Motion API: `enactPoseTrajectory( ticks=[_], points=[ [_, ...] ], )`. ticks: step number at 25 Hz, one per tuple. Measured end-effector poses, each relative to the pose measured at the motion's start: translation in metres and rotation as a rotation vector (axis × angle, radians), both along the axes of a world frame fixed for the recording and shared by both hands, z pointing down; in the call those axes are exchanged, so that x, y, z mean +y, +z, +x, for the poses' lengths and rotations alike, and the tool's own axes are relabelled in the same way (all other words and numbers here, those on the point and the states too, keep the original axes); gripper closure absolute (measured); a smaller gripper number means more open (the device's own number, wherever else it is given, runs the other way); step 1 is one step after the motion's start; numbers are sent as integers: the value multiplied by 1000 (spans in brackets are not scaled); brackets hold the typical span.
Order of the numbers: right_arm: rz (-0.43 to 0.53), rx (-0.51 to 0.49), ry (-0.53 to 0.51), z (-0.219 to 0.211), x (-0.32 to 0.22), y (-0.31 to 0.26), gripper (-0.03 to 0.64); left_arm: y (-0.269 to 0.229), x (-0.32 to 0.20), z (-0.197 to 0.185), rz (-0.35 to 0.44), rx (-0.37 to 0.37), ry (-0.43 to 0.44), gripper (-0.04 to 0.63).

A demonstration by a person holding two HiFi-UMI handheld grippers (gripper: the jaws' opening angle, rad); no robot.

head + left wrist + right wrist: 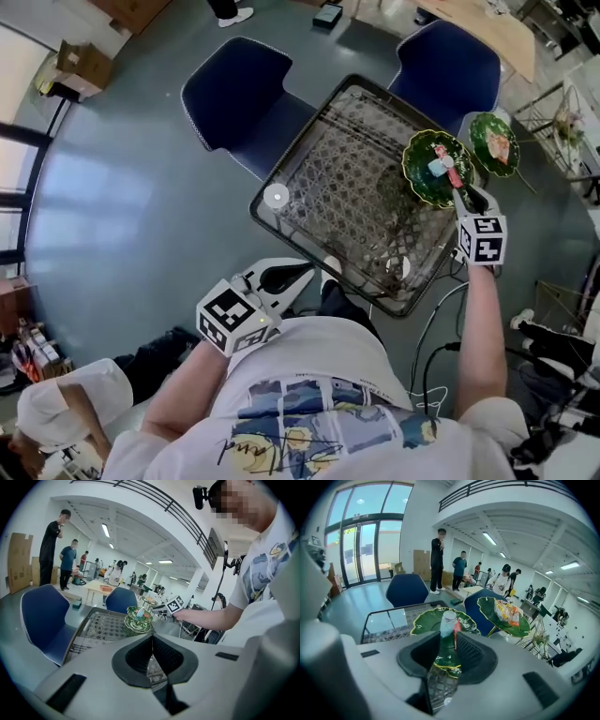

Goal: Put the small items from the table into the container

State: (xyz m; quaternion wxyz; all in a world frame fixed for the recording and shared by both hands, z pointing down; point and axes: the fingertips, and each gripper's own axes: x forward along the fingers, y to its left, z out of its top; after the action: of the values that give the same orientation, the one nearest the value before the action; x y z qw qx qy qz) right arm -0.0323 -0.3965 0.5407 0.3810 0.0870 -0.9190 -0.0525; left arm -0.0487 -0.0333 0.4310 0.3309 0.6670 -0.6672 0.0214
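Your right tool (pixel 444 641) has its jaws partly apart and grips nothing. Through the gap shows the green leaf-shaped dish (pixel 424 618) at the right edge of the patterned glass desk (pixel 347 178). The small white-capped bottle (pixel 448 620) lies in it (a thin red item (pixel 457 627) beside). Your left tool (pixel 151 641) is closed and empty.

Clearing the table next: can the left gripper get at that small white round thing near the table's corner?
Probably yes. The white round thing lies alone on the glass table, on the side nearest the left gripper, whose jaws look shut and would need opening.
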Motion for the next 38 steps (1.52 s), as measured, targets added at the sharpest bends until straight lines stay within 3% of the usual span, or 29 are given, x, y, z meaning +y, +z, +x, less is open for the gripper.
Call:
enactPoseTrajectory(
  ticks=[5,12,17,21,24,29,38],
  points=[
    [-96,-4,-37,28,89,6,509,0,5,6,28,-2,99,586],
    [-208,-4,-50,61,241,21,578,-3,45,15,74,-16,257,586],
    [-256,-36,-81,63,335,18,597,5,101,23,50,-19,280,586],
    [-270,-86,12,76,388,7,604,7,129,29,69,-15,399,586],
    [-286,-101,11,87,430,-7,607,6,160,43,72,0,416,586],
    [-303,-138,50,104,477,-21,607,8,185,57,68,5,480,586],
    [-288,-129,9,120,513,-37,607,3,186,93,86,19,536,586]
  ],
)
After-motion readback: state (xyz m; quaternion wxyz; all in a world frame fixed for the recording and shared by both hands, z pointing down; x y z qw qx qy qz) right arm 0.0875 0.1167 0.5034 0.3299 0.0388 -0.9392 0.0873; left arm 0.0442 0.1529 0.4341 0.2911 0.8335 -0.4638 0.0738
